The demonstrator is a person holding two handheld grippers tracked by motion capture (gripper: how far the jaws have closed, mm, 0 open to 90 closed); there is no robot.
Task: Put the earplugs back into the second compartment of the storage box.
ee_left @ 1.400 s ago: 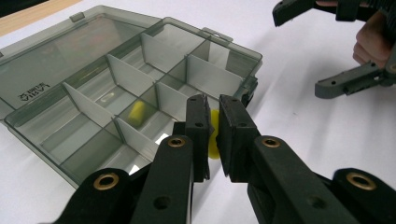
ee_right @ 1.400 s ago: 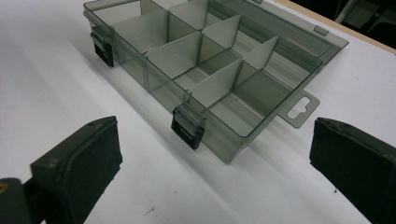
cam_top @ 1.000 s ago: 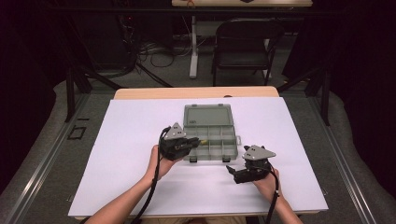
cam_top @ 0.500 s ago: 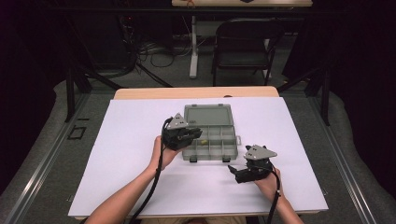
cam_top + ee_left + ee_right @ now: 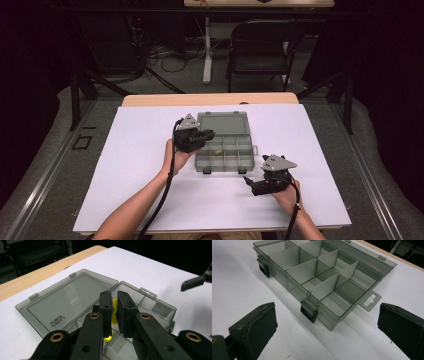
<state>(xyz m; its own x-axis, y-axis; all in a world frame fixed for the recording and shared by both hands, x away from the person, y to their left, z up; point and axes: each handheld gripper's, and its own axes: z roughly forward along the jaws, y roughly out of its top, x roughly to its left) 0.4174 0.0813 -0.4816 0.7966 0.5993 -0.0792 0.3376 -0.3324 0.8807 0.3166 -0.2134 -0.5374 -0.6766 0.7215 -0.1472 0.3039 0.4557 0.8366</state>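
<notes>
The left hand-held gripper [image 5: 113,312], jaws nearly together, hangs over a small yellow piece [image 5: 114,305] in the open compartment box [image 5: 224,143] mid-table. Lower squarely between dividers. The right hand-held gripper [image 5: 324,327] waits spread wide.

A lab or recording studio is suggested rather than a home. A wooden table [image 5: 210,99] covered with a white sheet [image 5: 140,150] is set at the centre of the frame, on a grey carpeted floor [image 5: 45,165]. Black curtains [image 5: 30,55] are hung along the left and right edges. At the upper left, loose cables [image 5: 170,55] are seen on the floor, and a black folding chair [image 5: 260,50] is placed at upper centre beside a white table leg [image 5: 207,50].
</notes>
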